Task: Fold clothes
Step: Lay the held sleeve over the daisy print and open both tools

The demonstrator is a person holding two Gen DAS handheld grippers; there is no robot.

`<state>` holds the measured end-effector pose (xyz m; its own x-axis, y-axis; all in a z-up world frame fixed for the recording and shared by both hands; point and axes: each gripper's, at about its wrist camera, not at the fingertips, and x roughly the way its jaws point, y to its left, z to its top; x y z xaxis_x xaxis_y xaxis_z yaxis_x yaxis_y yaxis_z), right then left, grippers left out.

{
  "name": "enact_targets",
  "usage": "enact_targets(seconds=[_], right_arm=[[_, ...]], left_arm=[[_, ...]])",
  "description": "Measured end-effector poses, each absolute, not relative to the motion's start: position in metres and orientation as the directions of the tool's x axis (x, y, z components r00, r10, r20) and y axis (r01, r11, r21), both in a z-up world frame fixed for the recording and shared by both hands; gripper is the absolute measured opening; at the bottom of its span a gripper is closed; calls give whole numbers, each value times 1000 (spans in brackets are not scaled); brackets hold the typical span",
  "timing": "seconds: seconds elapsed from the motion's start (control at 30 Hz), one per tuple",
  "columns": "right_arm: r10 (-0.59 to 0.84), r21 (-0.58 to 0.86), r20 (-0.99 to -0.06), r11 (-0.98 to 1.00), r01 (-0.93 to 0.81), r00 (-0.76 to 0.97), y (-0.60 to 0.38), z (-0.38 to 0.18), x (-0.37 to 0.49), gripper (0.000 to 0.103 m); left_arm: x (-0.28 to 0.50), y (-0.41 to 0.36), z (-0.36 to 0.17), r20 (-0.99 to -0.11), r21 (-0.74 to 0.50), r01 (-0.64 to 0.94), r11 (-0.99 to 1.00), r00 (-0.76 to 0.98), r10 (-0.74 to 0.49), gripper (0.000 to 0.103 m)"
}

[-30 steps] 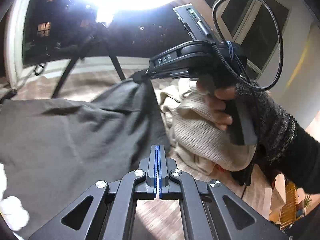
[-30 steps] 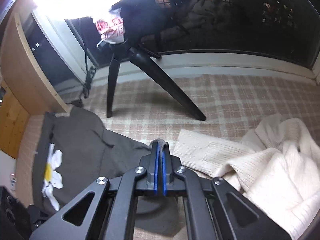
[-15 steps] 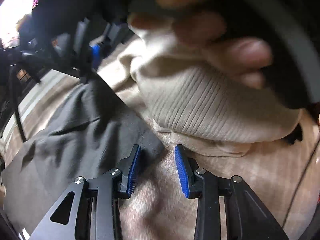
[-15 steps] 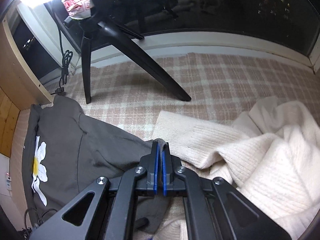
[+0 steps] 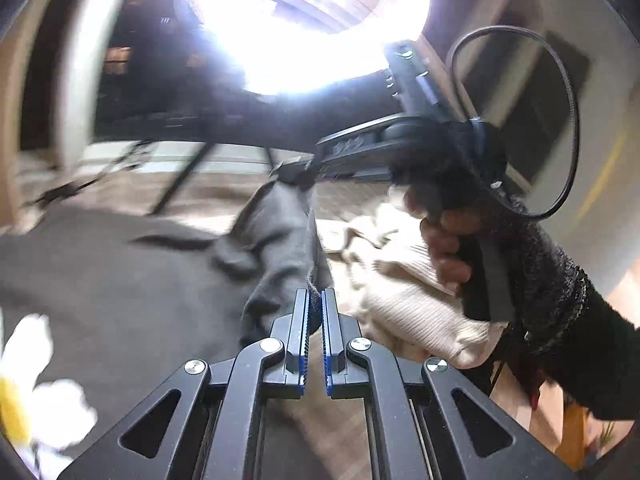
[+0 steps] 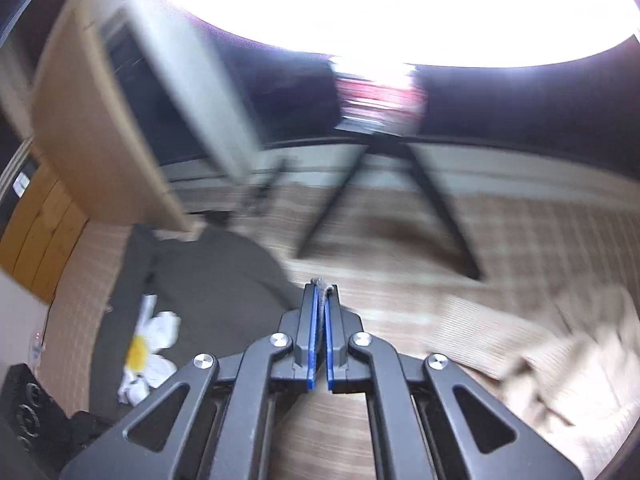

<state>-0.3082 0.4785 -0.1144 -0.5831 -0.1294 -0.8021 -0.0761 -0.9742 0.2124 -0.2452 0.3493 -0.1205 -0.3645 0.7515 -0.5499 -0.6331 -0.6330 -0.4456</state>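
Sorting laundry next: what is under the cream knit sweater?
The cream knit sweater lies bunched on the plaid cover. Anything beneath its folds is hidden.

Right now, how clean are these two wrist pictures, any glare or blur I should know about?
Left wrist view: the big bright ring light blows out the top; the dark grey garment is smeared, while the left tongs stay sharp. Right wrist view: glare across the top, and the plaid beige cover is streaked by motion.
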Motion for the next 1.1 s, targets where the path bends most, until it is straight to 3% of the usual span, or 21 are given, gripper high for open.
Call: enact_targets(seconds=[0.37, 0.47, 0.57, 0.7, 0.87, 0.93, 1.1], right_arm=[[-225, 160, -881, -970, 184, -417, 342, -182, -385, 3], [-159, 81, -906, -975, 206, -393, 329, -186, -389, 5], [-109, 25, -870, -984, 177, -481, 344, -151, -376, 20], [-194, 121, -793, -979, 162, -578, 392, -105, -339, 44], [-176, 182, -783, -982, 52, -597, 434, -120, -315, 40], [-154, 178, -820, -984, 10, -551, 443, -146, -319, 22], [-144, 181, -871, -983, -34, -470, 442, -211, -347, 22]], left_arm=[[-236, 268, -150, -597, -483, -478, -734, -434, 675, 5], [-240, 258, -167, -668, -474, -421, -773, -401, 627, 7], [-244, 246, -176, -728, -479, -343, -808, -358, 584, 23], [-233, 234, -152, -728, -392, -380, -838, -429, 535, 23], [-252, 254, -130, -712, -318, -471, -823, -454, 535, 31], [-270, 271, -134, -721, -300, -500, -812, -439, 536, 31], [-312, 307, -161, -762, -263, -536, -802, -395, 513, 31]])
